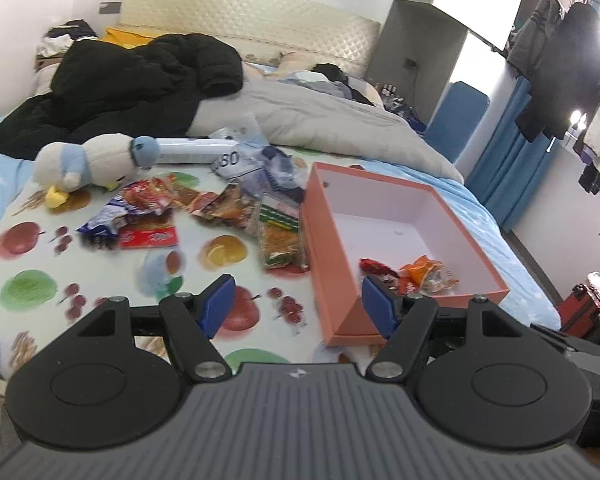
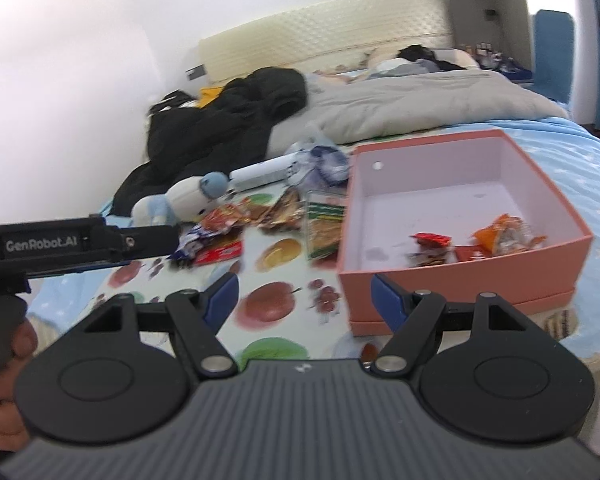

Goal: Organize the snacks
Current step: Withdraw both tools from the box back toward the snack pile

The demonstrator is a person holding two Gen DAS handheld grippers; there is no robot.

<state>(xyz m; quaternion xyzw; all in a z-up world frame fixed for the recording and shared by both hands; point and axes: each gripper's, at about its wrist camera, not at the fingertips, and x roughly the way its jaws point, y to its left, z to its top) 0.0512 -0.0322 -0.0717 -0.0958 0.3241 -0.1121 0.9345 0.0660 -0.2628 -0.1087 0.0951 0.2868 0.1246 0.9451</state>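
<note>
Left gripper [image 1: 298, 304]: blue pads stand wide apart, nothing between them; it hangs over the fruit-print cloth [image 1: 28, 288] at lower centre of the left wrist view. The loose snack packets [image 1: 204, 210] lie in a heap at centre frame, well beyond the fingertips and slightly left of them. The pink box [image 1: 332, 272] sits at centre right; its near corner falls just behind the right-hand pad. Inside, against the near wall, lie a red packet [image 1: 376, 267] and an orange packet [image 1: 424, 274].

Right gripper [image 2: 304, 300]: pads likewise apart and empty. In its view the box [image 2: 460, 280] occupies centre right, its near wall directly beyond the right-hand pad; the heap [image 2: 260, 216] lies up and left of the fingertips. A plush toy [image 2: 188, 198] rests beside the heap. A hand [image 2: 4, 364] at lower left grips the other tool's handle.
</note>
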